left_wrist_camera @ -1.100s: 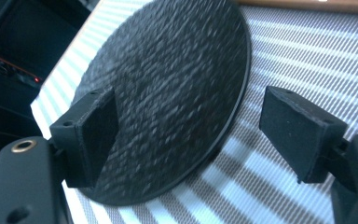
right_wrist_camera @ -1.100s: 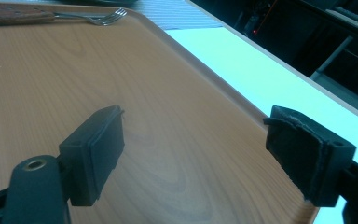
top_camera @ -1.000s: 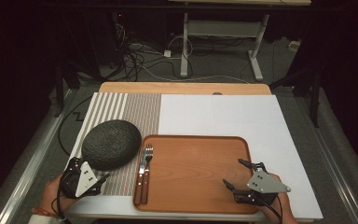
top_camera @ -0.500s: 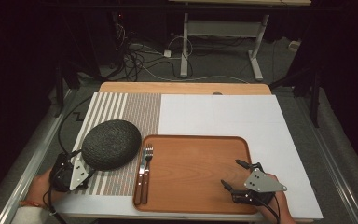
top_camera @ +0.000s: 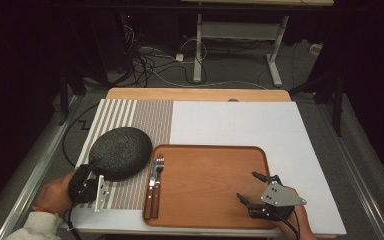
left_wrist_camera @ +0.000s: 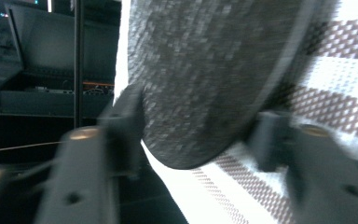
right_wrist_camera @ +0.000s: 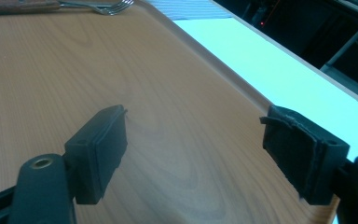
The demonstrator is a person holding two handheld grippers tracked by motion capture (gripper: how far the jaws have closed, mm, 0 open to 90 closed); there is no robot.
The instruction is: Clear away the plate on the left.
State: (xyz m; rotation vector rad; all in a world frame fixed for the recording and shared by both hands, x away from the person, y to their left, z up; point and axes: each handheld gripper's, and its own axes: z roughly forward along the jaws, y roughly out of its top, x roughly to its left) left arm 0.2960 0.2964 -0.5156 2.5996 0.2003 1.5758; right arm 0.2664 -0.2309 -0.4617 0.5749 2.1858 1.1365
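Note:
A dark grey, rough-textured oval plate (top_camera: 120, 152) lies on a striped mat (top_camera: 145, 120) at the table's left. My left gripper (top_camera: 94, 167) is turned on its side at the plate's near-left rim. Its jaws have just been closing, and in the left gripper view the plate (left_wrist_camera: 205, 70) has its rim between the blurred pads, which do not clearly press on it. My right gripper (top_camera: 247, 186) hovers open over the near-right corner of a wooden tray (top_camera: 205, 180), with nothing between its fingers (right_wrist_camera: 98, 149).
A fork (top_camera: 159, 167) and a knife (top_camera: 151, 192) lie side by side at the tray's left edge. A white board (top_camera: 240, 125) covers the table's right and far part. Cables and table legs stand on the floor beyond.
My left gripper has moved in to the plate's near-left rim, rolled onto its side, and its jaws have narrowed around the rim. The right gripper has stayed put.

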